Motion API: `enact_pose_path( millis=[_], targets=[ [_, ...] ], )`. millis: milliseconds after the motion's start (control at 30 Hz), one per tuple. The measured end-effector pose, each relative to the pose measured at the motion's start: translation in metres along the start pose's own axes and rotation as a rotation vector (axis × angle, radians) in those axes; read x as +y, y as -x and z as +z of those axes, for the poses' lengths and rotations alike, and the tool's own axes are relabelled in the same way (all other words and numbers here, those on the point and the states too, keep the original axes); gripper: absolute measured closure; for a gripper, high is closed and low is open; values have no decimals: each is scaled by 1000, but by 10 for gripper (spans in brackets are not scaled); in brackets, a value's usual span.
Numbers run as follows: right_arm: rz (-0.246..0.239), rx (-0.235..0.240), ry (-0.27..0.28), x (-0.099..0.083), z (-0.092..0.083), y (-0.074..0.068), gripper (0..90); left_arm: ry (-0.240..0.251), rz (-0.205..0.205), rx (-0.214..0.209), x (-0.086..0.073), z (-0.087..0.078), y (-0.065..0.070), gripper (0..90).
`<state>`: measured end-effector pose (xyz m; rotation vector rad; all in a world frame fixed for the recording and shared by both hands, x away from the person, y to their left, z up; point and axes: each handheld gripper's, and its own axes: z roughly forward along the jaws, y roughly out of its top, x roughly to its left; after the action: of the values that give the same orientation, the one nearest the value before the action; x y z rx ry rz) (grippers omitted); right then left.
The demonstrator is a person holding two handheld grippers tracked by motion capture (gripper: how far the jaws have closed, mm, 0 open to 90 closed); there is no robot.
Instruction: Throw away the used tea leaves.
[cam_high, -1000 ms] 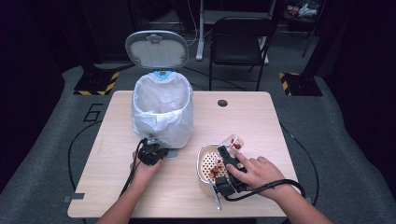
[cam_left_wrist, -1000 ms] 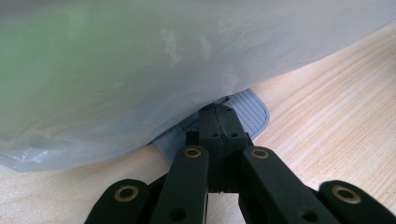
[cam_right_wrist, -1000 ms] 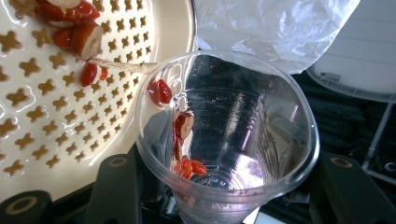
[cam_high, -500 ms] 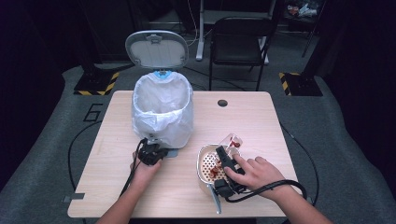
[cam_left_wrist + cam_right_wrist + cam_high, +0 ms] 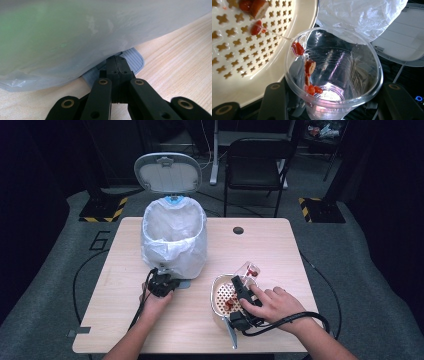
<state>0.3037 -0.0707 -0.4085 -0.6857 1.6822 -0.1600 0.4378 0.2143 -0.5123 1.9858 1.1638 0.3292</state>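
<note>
We are holding a clear cup in the right gripper, its fingers clamping the cup's sides, and tipping it over the strainer that is sitting on the tabletop near our right hand; the left gripper is resting at the foot of the bin, its fingers closed together on nothing and pressing the grey pedal, which is likely what is keeping the lid standing open.

Red fruit bits are sticking to the cup's inner wall, and a sticky thread is stretching from the rim to the strainer; a few pieces are already lying on the perforated floor. We are judging the main risks thus: the thin cup is likely flexing under the grip, so squeezing harder could crumple it, while easing off could let it slip, wet as it looks; shaking it to free the clinging bits could fling them onto the tabletop; carrying it toward the bin could be trailing drips across the wood; and if the left fingers are sliding off the pedal, the lid could be dropping shut just as the cup arrives.
</note>
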Motion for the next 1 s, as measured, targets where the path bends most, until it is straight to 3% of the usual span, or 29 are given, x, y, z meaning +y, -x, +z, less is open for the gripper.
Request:
enact_pose_path(
  millis=[533, 1000],
  targets=[
    [-67, -19, -12, 3, -1, -3, 460, -1, -1, 1, 0, 0, 0, 900],
    [-96, -13, -8, 4, -1, -4, 459, -1, -1, 0, 0, 0, 0, 900]
  ],
)
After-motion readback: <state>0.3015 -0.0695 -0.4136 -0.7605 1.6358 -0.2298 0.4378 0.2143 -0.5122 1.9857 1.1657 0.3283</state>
